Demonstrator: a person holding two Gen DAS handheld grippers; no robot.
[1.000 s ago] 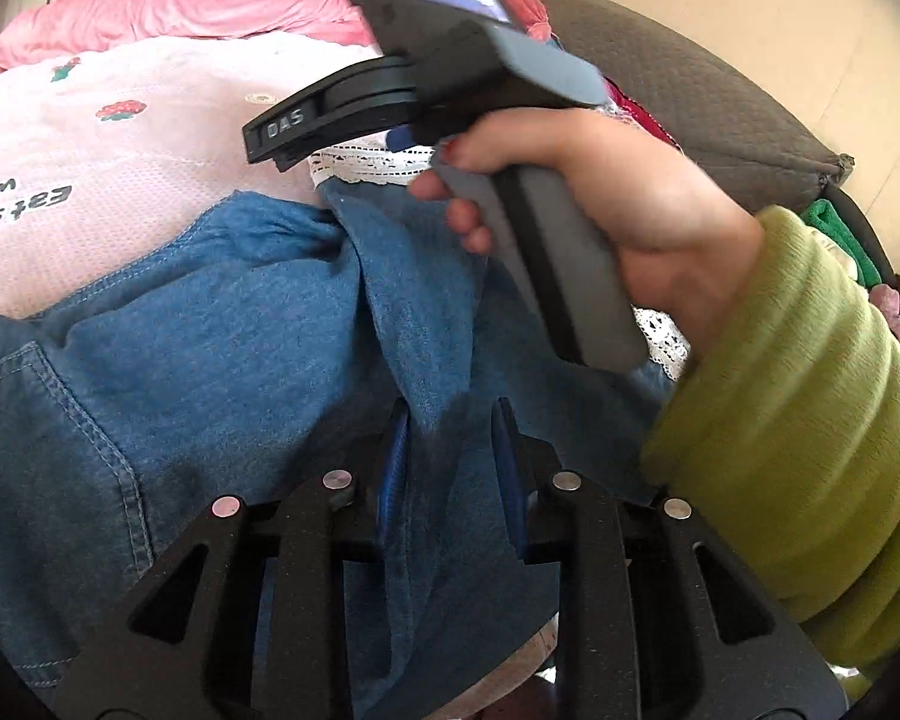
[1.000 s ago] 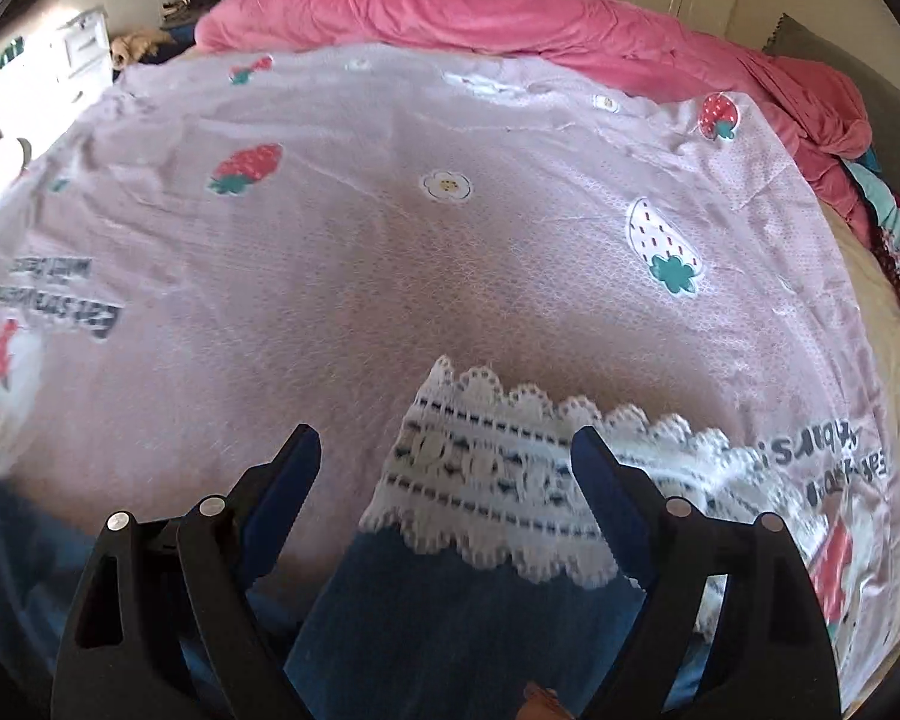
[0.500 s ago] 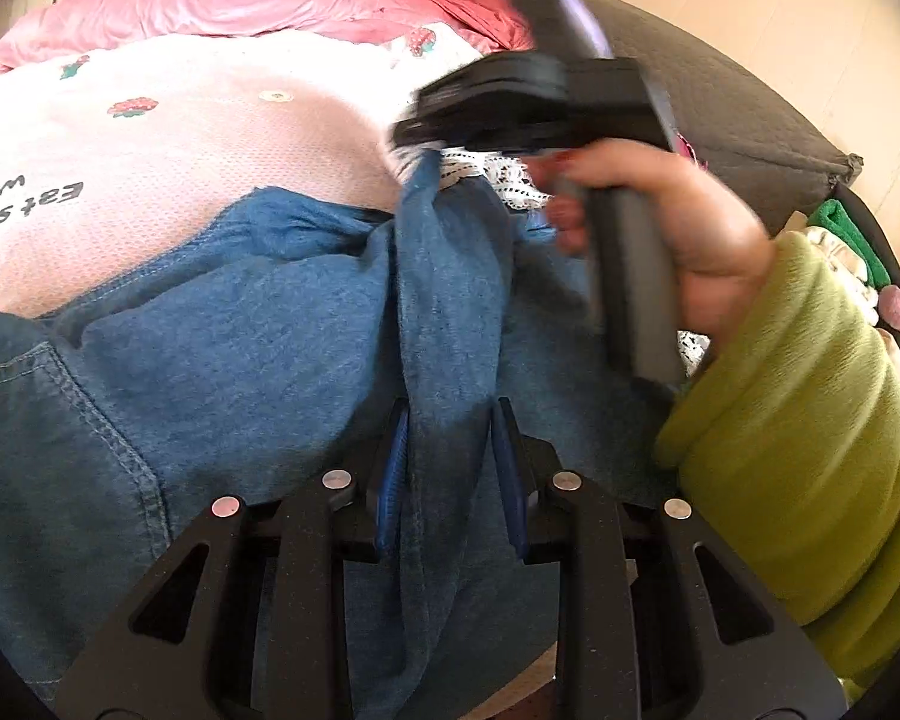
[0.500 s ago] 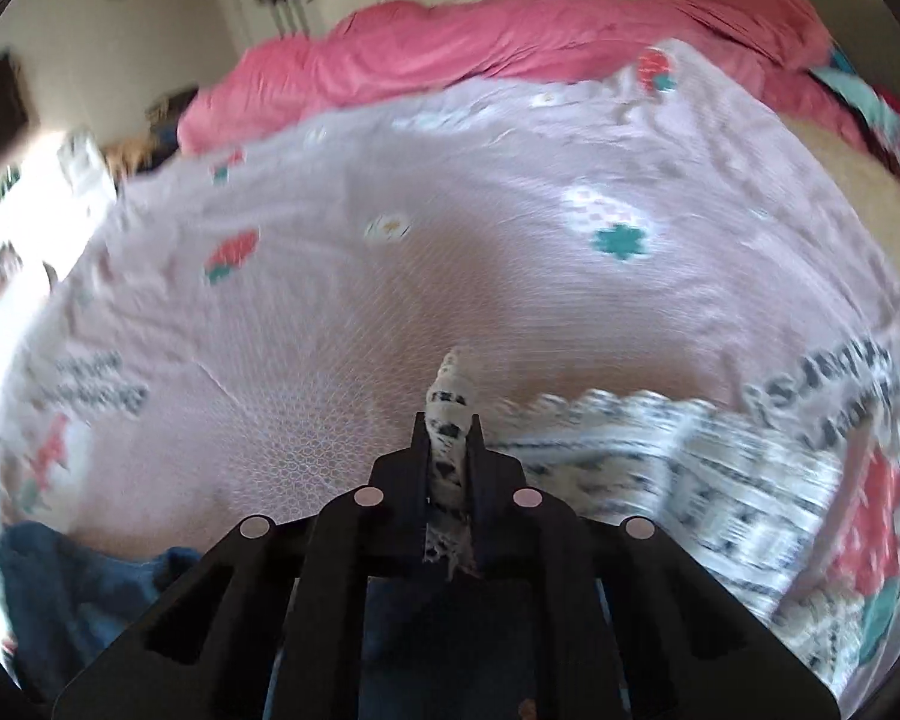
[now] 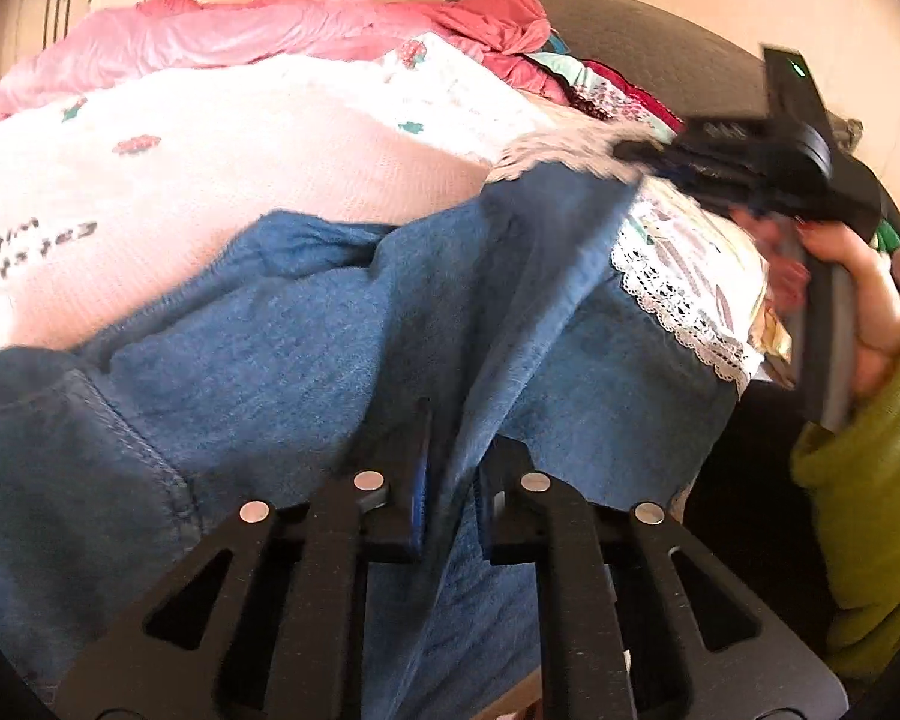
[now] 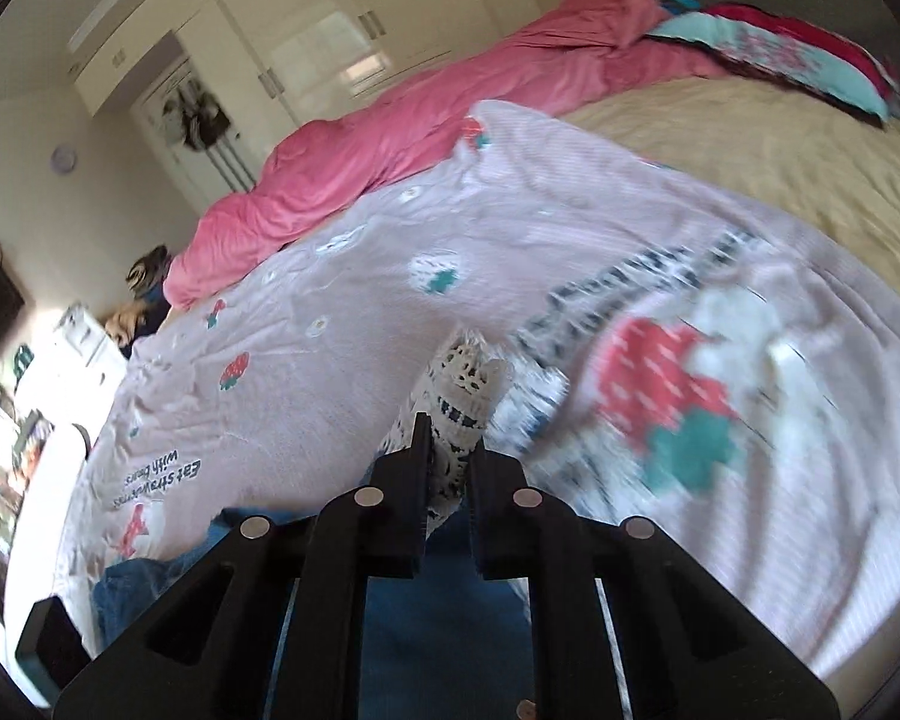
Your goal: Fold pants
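Blue denim pants [image 5: 258, 372] with white lace hems lie on a pink strawberry-print blanket [image 5: 222, 138]. My left gripper [image 5: 450, 492] is shut on a fold of the denim near the bottom of the left wrist view. My right gripper [image 6: 447, 468] is shut on the lace hem [image 6: 465, 384] of one leg and holds it lifted off the blanket. In the left wrist view the right gripper [image 5: 636, 153] is at the upper right, pulling that leg taut. The other leg's lace hem [image 5: 684, 306] lies flat below it.
A rumpled pink duvet [image 6: 426, 114] lies along the far side of the bed. Colourful clothes [image 6: 798, 54] are piled at the far right by a dark headboard [image 5: 648, 42]. Beige sheet [image 6: 768, 144] shows beyond the blanket. White wardrobes [image 6: 306, 42] stand behind.
My right gripper closed on the lace hem, then lifted it and swung it to the right, stretching the leg. My left gripper kept its hold on the denim.
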